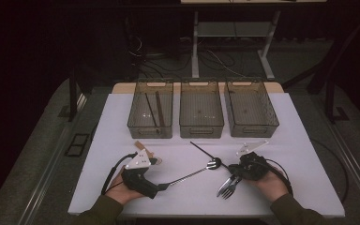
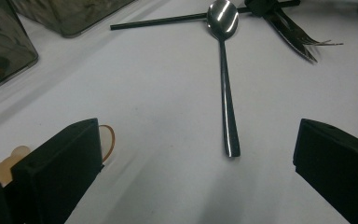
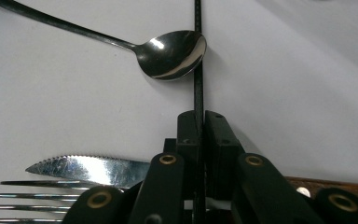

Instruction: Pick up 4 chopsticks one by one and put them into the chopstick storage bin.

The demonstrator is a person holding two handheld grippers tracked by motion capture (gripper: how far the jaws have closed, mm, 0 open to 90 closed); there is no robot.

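High view: the right gripper (image 1: pixel 238 167) is clamped on the near end of a thin black chopstick (image 1: pixel 202 151) lying on the white bench (image 1: pixel 300 140), its far end pointing toward the middle bin (image 1: pixel 201 110).

Left gripper view: the left gripper (image 2: pixel 193 154) stands with jaws apart over a spoon (image 2: pixel 224 79), touching nothing.

Right gripper view: the chopstick runs between the closed pads beside the spoon bowl. It looks light, stiff and slippery; gripped this near its end it may swivel. Its held end is hidden behind the jaws, and the knife (image 3: pixel 91 169) and fork (image 3: pixel 32 201) are cut off.

Bench (image 1: pixel 300 140): white top — grey carpet around it
Behind: metal table legs (image 1: pixel 195 47), loose cables (image 1: pixel 215 58) on floor
Light: dim room — bench lit
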